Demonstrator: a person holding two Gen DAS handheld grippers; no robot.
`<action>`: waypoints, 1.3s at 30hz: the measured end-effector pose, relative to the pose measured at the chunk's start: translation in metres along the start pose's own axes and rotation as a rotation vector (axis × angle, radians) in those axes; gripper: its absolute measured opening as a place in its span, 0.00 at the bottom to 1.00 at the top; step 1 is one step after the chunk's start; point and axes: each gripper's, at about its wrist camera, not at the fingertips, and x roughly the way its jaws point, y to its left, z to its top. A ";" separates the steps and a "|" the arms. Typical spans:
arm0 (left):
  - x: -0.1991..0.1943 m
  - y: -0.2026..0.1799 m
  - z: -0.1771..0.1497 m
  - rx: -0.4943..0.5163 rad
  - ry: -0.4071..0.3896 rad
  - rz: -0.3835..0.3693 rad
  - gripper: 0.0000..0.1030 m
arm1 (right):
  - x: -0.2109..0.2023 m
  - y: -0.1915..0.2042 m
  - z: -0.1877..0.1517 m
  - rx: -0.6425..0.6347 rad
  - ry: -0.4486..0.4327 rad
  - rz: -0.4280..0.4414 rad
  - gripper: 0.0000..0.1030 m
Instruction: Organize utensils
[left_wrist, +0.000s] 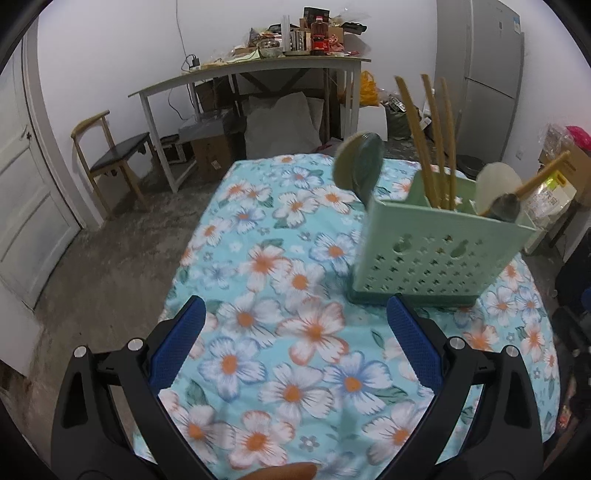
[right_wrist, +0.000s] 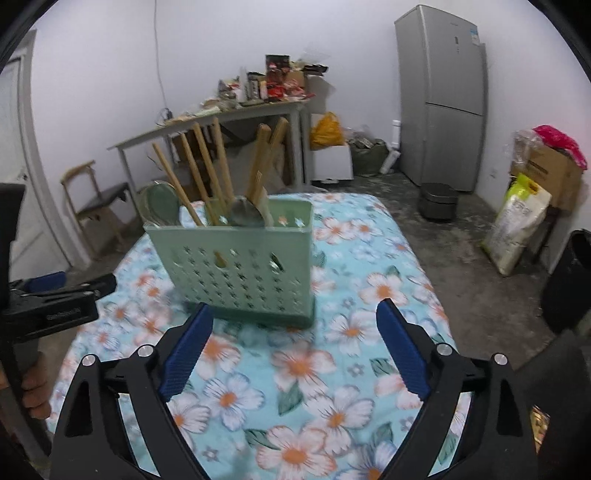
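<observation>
Holder: green utensil holder (right_wrist: 236, 269) upright on floral tablecloth (right_wrist: 295, 369) | Stowed: chopsticks (right_wrist: 207, 173), spoons (right_wrist: 245, 214) | Loose: none visible | Your left gripper (left_wrist: 295, 343): released, empty | Your right gripper (right_wrist: 295, 347): released, empty | Progress: apparently finished.

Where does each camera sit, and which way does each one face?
Left wrist: on the open left gripper, looking down across the floral tablecloth, the green utensil caddy to its right.
Right wrist: on the open right gripper, facing the caddy; the other gripper and a hand show at left.
Shared: caddy, chopsticks, tablecloth.
</observation>
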 end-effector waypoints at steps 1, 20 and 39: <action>-0.001 -0.004 -0.002 0.001 0.001 -0.007 0.92 | 0.001 -0.001 -0.002 0.002 0.011 -0.013 0.86; 0.005 -0.043 -0.017 0.024 0.031 -0.033 0.92 | 0.002 -0.023 -0.010 0.025 0.045 -0.103 0.88; 0.003 -0.052 -0.016 0.045 0.024 -0.038 0.92 | -0.003 -0.032 -0.010 0.043 0.032 -0.107 0.88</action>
